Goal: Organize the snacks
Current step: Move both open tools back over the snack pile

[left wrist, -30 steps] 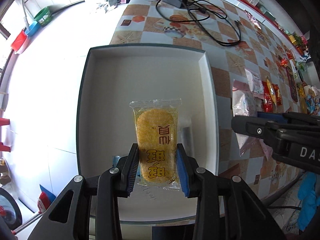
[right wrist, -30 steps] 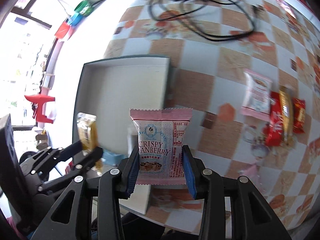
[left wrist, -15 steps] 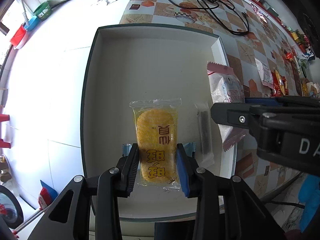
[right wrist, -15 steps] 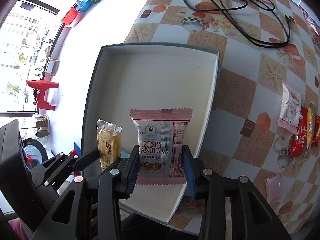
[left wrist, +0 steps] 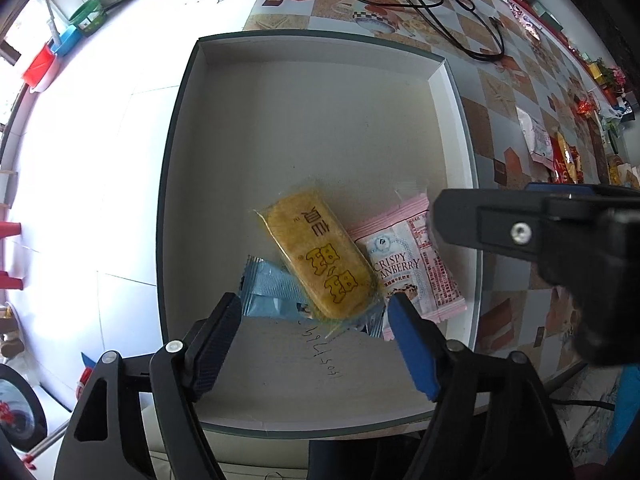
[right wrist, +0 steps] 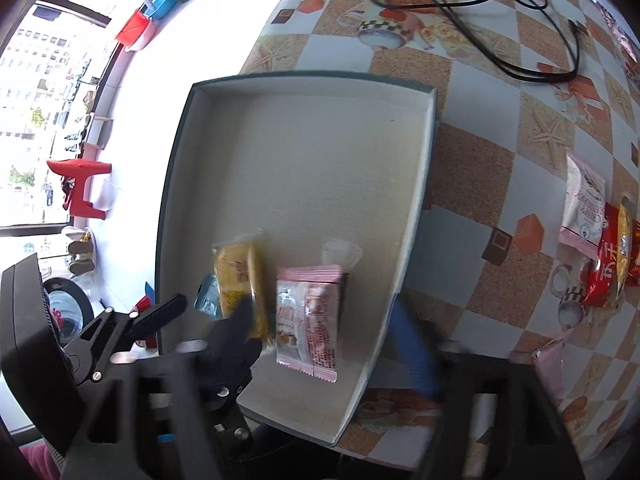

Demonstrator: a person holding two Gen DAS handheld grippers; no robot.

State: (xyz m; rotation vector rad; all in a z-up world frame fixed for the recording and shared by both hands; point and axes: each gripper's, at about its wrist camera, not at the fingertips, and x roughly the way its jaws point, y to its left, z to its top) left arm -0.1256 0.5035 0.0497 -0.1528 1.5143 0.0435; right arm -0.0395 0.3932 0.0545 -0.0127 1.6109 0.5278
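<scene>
**Three snack packets lie in the near end of the box**

Three packets are gathered in the near part of a shallow, white-lined box (left wrist: pixel 304 132) with a dark outer rim, which is set at the edge of a table covered in a checked cloth (left wrist: pixel 500 92). Furthest left, a blue packet (left wrist: pixel 270 290) is seen lying flat on the box floor. A yellow packet (left wrist: pixel 318 260) is laid at a slant, partly over the blue one and partly over the edge of the packet to its right. That third item, a pink packet (left wrist: pixel 416 268) printed "CRISPY CRANBERRY", is rested on the floor close to the box's right wall. A clear wrapper (right wrist: pixel 341 252) is glimpsed just beyond the pink packet's far end; its contents cannot be made out. The far part of the box is bare.

The left gripper (left wrist: pixel 316 320) is held over the near end of the box with its fingers spread wide and nothing between them; the yellow packet's near end lies below the gap. The right gripper (right wrist: pixel 324 332) is likewise spread wide and grips nothing, though it is blurred in its own view.

On the cloth to the right of the box, further snacks (right wrist: pixel 600 236) are left in a loose cluster, well apart from it. A black cable (left wrist: pixel 436 4) is coiled on the table beyond the box.
</scene>
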